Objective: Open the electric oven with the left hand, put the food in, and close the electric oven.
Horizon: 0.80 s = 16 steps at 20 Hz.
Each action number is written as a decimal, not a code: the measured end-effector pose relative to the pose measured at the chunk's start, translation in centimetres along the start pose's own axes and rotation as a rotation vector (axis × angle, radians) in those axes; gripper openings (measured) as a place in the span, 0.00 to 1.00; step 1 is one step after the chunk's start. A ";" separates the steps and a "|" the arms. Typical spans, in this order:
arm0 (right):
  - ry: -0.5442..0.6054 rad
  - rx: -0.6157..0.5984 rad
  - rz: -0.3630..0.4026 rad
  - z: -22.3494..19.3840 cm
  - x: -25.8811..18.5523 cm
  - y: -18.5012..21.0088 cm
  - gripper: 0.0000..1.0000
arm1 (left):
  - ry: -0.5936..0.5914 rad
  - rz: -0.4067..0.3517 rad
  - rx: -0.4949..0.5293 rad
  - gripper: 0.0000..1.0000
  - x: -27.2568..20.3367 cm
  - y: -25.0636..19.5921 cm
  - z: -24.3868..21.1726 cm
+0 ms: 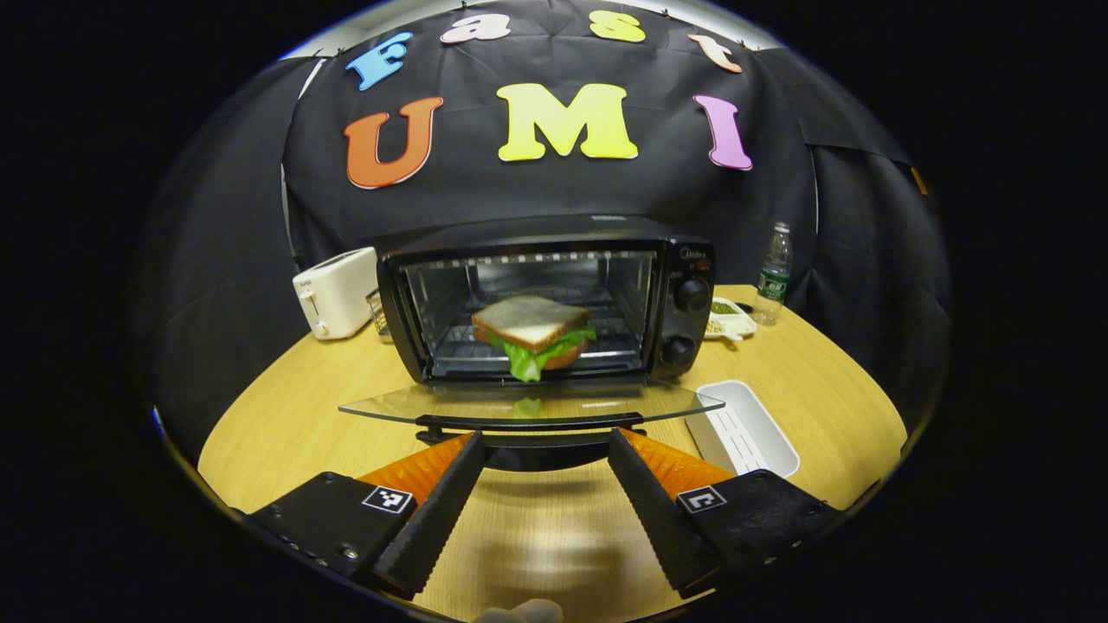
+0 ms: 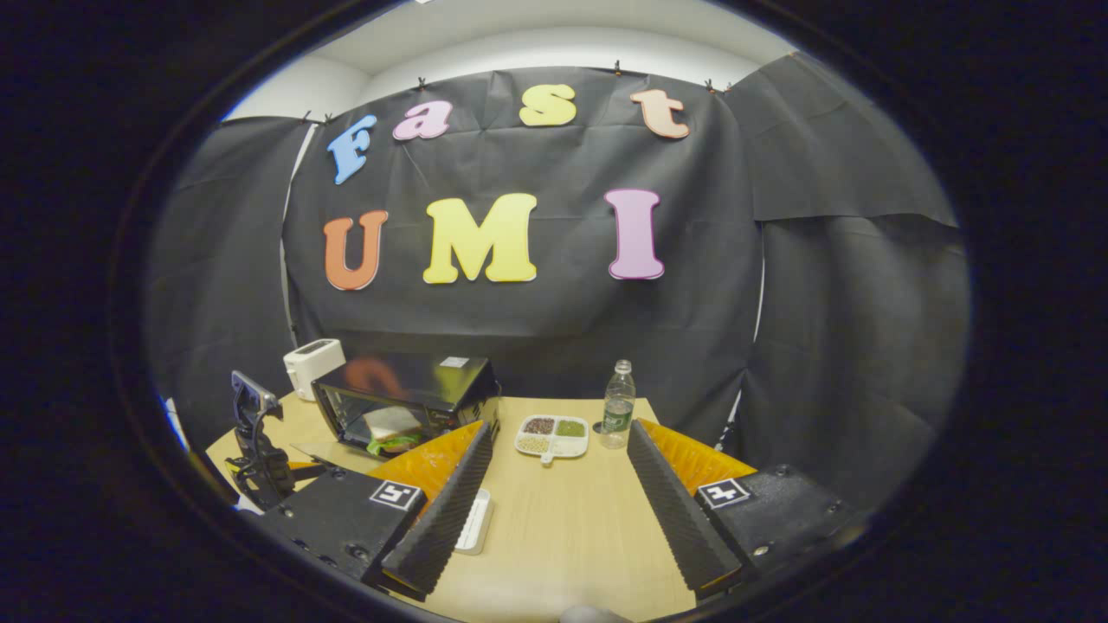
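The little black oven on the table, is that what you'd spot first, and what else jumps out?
Yes: the black electric oven sits mid-table with its glass door folded down flat, and a white-bread sandwich with green lettuce rests on the rack inside. The open left gripper is right at the door's handle. A white toaster stands left of the oven, a clear plastic water bottle to its right.

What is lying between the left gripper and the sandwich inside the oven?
In the left gripper view, the open glass door with its black handle lies flat between the left gripper and the sandwich on the oven rack.
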State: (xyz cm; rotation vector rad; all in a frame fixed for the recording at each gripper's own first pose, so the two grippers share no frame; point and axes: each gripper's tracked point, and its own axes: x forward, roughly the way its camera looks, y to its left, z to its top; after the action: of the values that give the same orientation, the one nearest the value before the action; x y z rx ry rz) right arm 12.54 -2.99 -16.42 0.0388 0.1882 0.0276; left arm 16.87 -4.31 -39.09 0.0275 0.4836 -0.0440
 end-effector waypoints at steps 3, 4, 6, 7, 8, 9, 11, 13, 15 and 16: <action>-0.013 0.009 0.005 1.0 0.2 0.0 0.97 | -0.052 0.009 0.016 0.96 0.6 0.2 3.8; -0.018 0.007 0.008 1.4 0.3 0.1 0.97 | -0.069 0.011 0.022 0.96 1.1 0.2 5.0; -0.031 -0.004 0.002 2.1 0.4 -0.2 0.97 | -0.095 0.013 0.031 0.96 2.1 0.4 6.9; -0.035 -0.004 0.001 2.3 0.5 -0.2 0.97 | -0.105 0.013 0.037 0.97 2.6 0.4 7.8; -0.039 -0.001 0.002 2.6 0.5 -0.1 0.97 | -0.119 0.012 0.051 0.97 3.2 0.5 8.6; -0.037 0.001 0.000 2.6 0.4 -0.1 0.97 | -0.125 0.013 0.055 0.97 3.8 0.5 9.5; -0.042 0.005 -0.003 2.8 0.5 -0.3 0.97 | -0.129 0.007 0.031 0.96 4.3 0.5 10.5; -0.043 0.005 -0.001 3.0 0.4 -0.3 0.97 | -0.146 0.007 0.020 0.96 4.3 0.5 11.5; -0.050 -0.006 -0.007 3.3 0.6 -0.6 0.97 | -0.154 0.003 0.023 0.96 3.8 0.4 11.7; -0.052 -0.011 -0.007 3.4 0.7 -0.5 0.97 | -0.153 0.002 0.023 0.96 3.5 0.4 11.7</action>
State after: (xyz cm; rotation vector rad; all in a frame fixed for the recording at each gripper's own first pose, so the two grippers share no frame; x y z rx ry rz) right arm 13.84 -3.60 -13.26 0.0279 0.1362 0.0211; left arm 25.44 -4.44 -30.34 0.0466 0.3299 -0.0495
